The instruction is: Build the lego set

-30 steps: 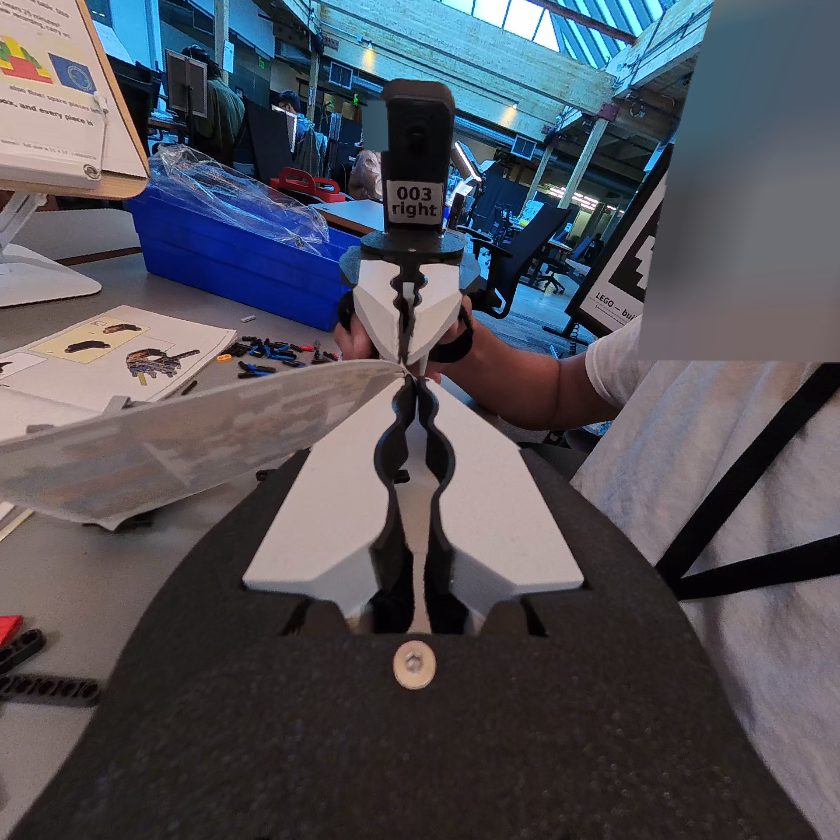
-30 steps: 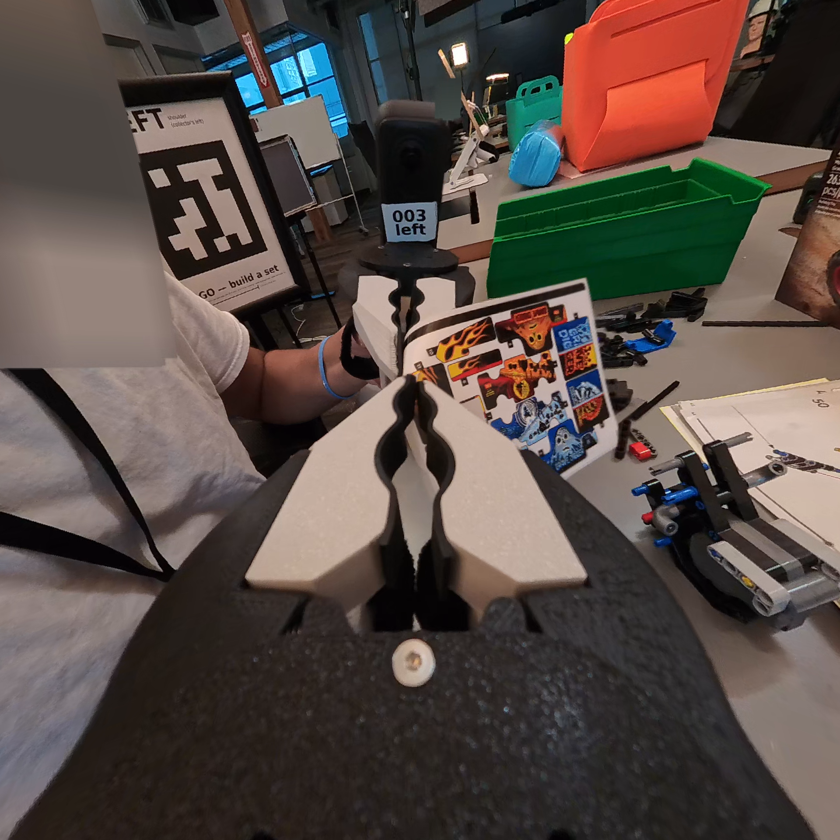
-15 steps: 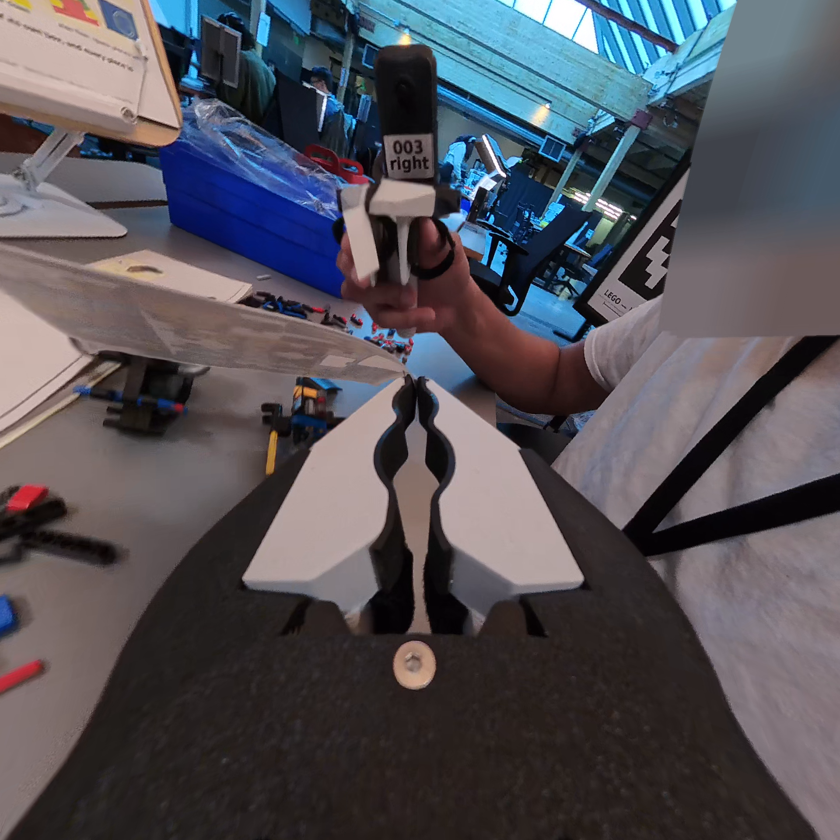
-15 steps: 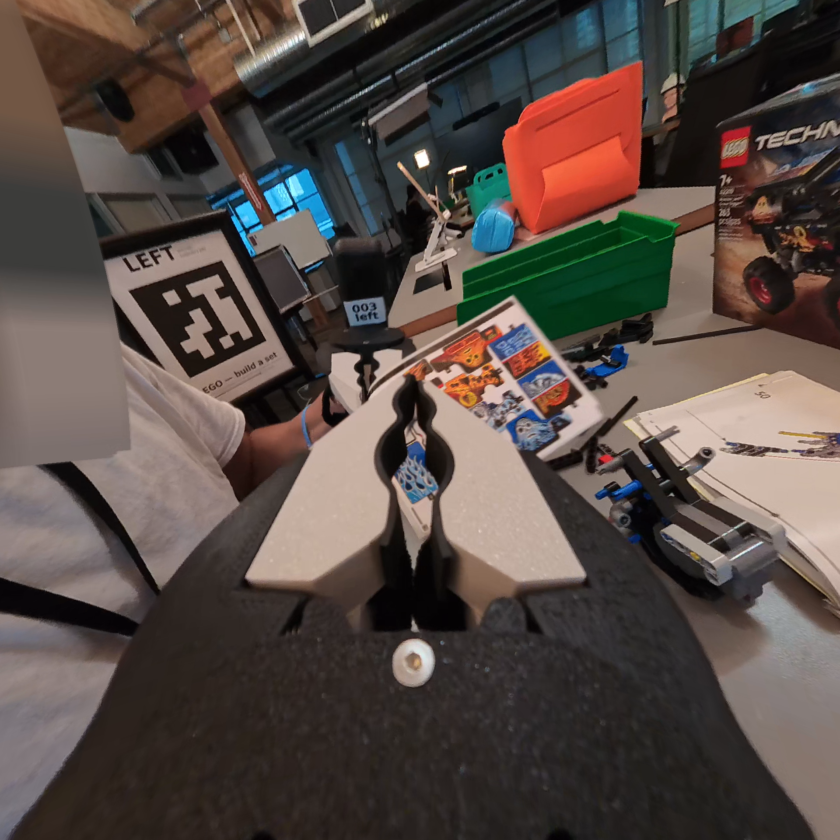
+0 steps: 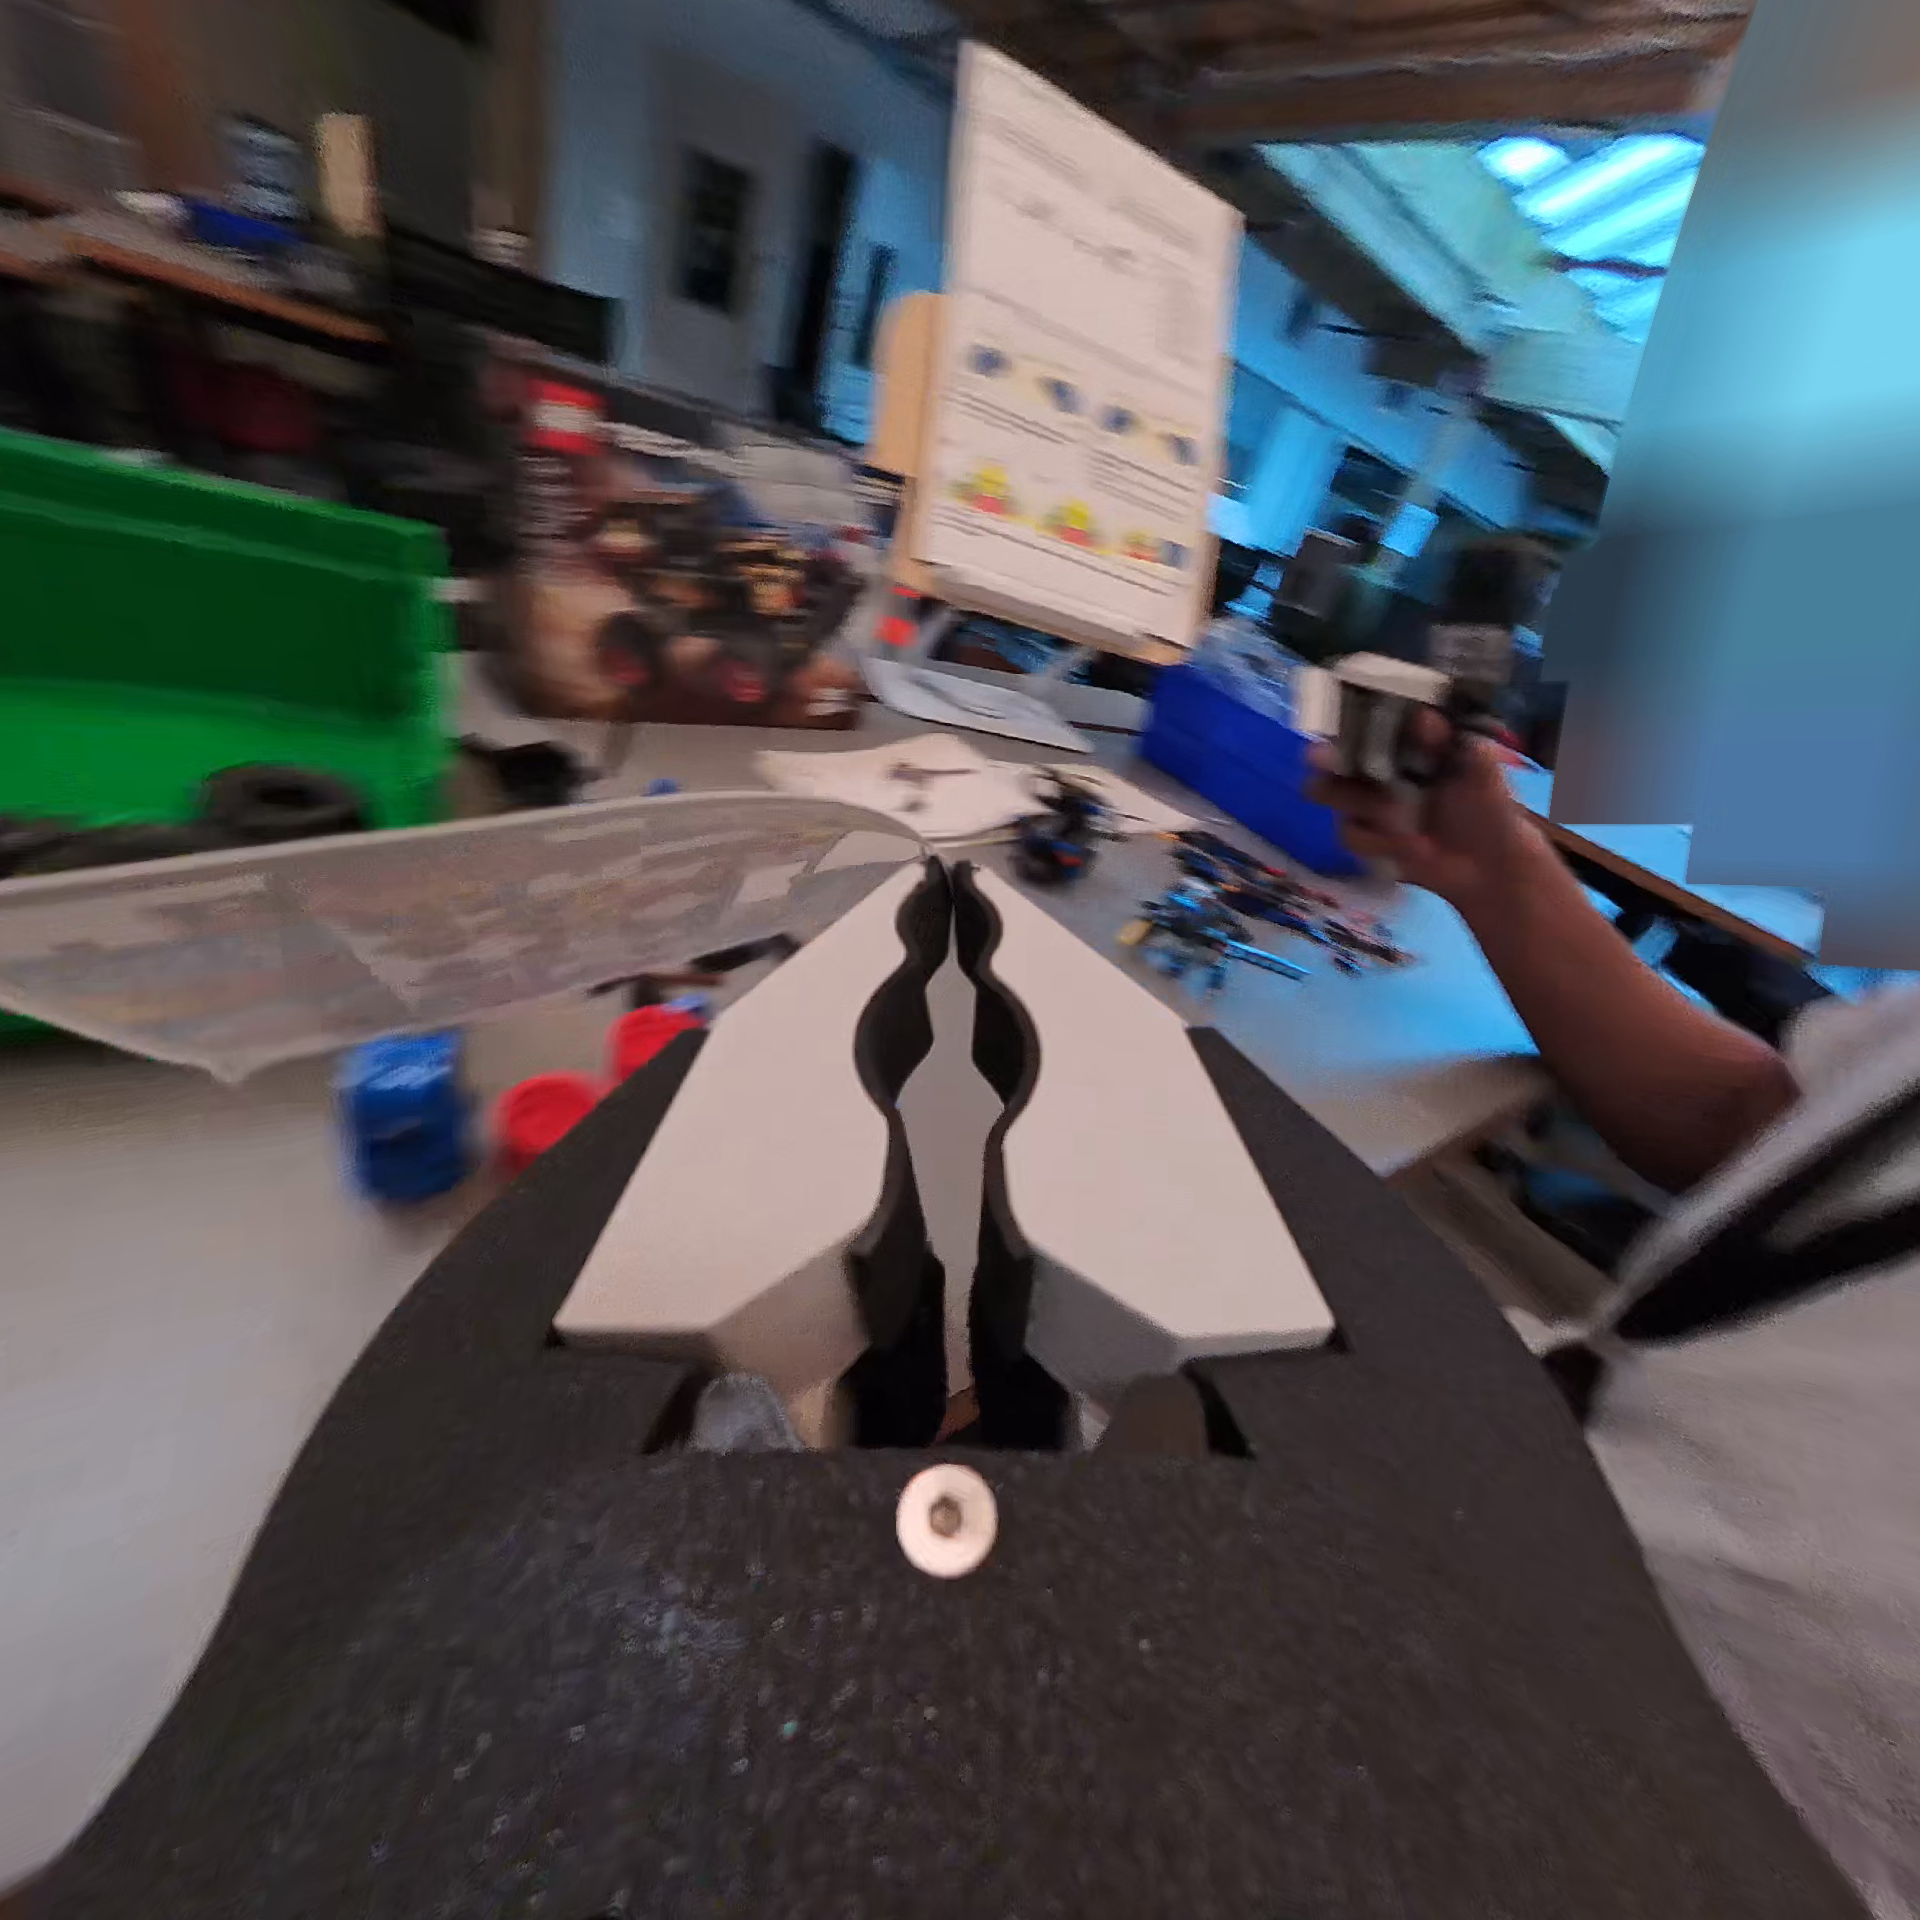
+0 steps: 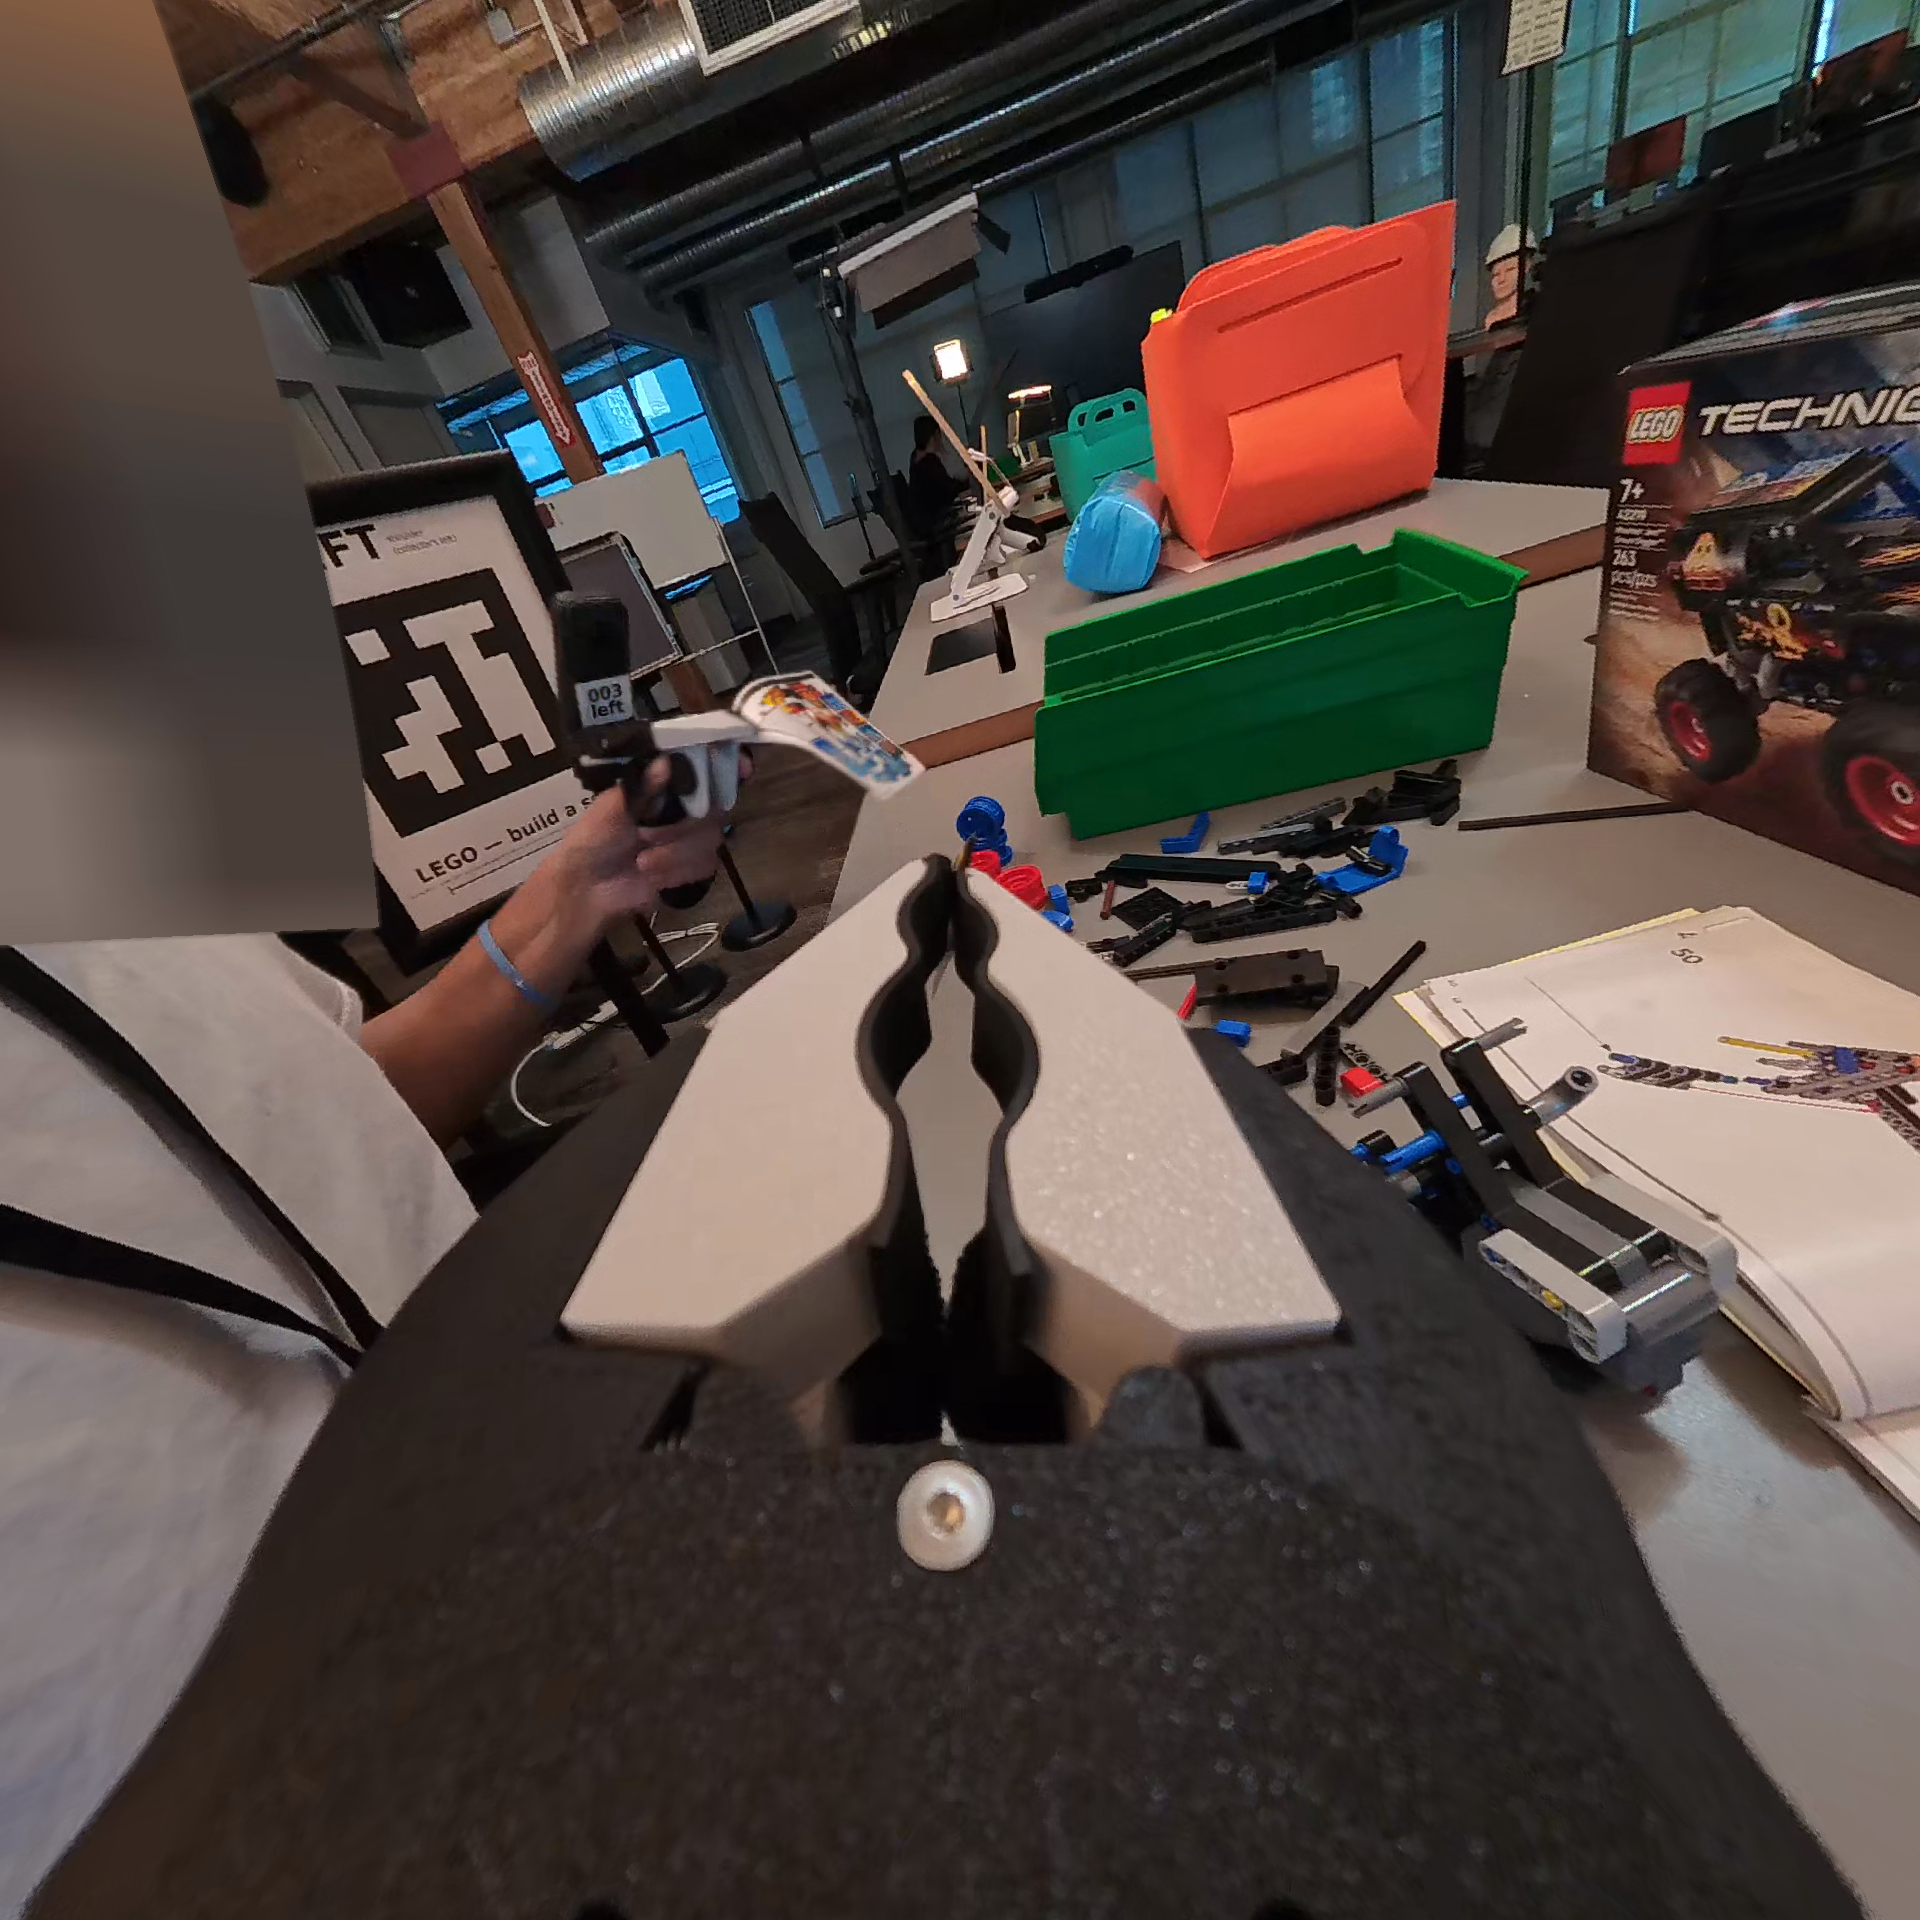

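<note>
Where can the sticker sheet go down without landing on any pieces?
Bare grey table lies near the right tongs, in front of the half-built model and the booklet. Between the green bin and booklet, loose pieces crowd it.

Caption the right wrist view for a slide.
Right gripper pinches a sticker at its tips; left gripper holds the sticker sheet over the table edge, with the chassis beside the manual.

Half-built lego chassis (image 6: pixel 1558 1226) beside booklet (image 6: pixel 1714 1122)
</note>
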Tool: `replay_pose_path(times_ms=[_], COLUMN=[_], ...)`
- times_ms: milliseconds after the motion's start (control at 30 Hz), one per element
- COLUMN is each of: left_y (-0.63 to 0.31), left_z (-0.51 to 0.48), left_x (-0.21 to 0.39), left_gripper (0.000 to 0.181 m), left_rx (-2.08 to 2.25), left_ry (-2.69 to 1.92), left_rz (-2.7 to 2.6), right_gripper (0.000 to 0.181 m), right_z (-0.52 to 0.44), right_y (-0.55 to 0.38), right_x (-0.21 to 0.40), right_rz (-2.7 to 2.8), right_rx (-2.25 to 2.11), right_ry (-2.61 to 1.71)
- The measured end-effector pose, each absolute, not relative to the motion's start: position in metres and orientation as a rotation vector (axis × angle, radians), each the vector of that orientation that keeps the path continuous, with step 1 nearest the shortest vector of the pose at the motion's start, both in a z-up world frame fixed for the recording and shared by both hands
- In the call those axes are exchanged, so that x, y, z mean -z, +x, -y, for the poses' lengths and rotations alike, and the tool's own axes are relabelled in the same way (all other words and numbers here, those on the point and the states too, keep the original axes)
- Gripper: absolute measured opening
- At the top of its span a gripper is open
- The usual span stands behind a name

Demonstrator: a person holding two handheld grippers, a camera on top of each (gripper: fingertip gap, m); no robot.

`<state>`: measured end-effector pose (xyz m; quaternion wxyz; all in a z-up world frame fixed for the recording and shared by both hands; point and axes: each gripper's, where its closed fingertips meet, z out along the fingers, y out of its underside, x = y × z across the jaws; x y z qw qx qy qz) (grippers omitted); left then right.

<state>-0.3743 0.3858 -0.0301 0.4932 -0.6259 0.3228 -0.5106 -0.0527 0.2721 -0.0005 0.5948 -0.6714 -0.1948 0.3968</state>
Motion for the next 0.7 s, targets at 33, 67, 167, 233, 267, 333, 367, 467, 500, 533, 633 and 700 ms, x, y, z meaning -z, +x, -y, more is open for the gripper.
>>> replay_pose_path(times_ms=[33,67,167,233,267,333,367,467,500,533,633,700], left_y=[-0.392,-0.408,-0.437,-0.447,-0.451,-0.456,-0.459,-0.461,-0.459,-0.459,-0.466,-0.472], left_z=[-0.403,-0.421,-0.452,-0.462,-0.467,-0.474,-0.479,-0.488,-0.487,-0.489,-0.495,-0.5], left_x=[0.037,0.049,0.086,0.114,0.127,0.145,0.15,0.16,0.165,0.166,0.168,0.169], left_gripper=[0.0,0.0,0.0,0.0,0.0,0.0,0.0,0.0,0.0,0.003,0.024,0.031], left_rx=[1.201,1.148,1.094,1.118,1.124,1.133,1.132,1.093,1.051,1.003,0.826,0.69], left_ry=[-1.573,-1.647,-1.836,-1.963,-2.013,-2.089,-2.114,-2.186,-2.22,-2.231,-2.254,-2.263], left_rz=[-0.698,-0.611,-0.383,-0.245,-0.194,-0.139,-0.127,-0.175,-0.215,-0.227,-0.236,-0.261], right_gripper=[0.0,0.0,0.0,0.0,0.0,0.0,0.0,0.0,0.0,0.0,0.0,0.0], right_z=[-0.272,-0.272,-0.274,-0.274,-0.274,-0.275,-0.275,-0.275,-0.275,-0.276,-0.278,-0.28], right_y=[-0.053,-0.053,-0.053,-0.053,-0.053,-0.054,-0.055,-0.056,-0.055,-0.055,-0.05,-0.046], right_x=[0.001,0.001,0.003,0.003,0.004,0.006,0.007,0.009,0.009,0.01,0.01,0.011], right_rz=[0.454,0.456,0.452,0.452,0.456,0.465,0.469,0.475,0.477,0.477,0.475,0.467], right_rx=[-0.921,-0.919,-0.916,-0.914,-0.909,-0.899,-0.897,-0.889,-0.881,-0.869,-0.814,-0.761], right_ry=[-1.56,-1.562,-1.566,-1.57,-1.574,-1.581,-1.585,-1.592,-1.595,-1.598,-1.61,-1.625])
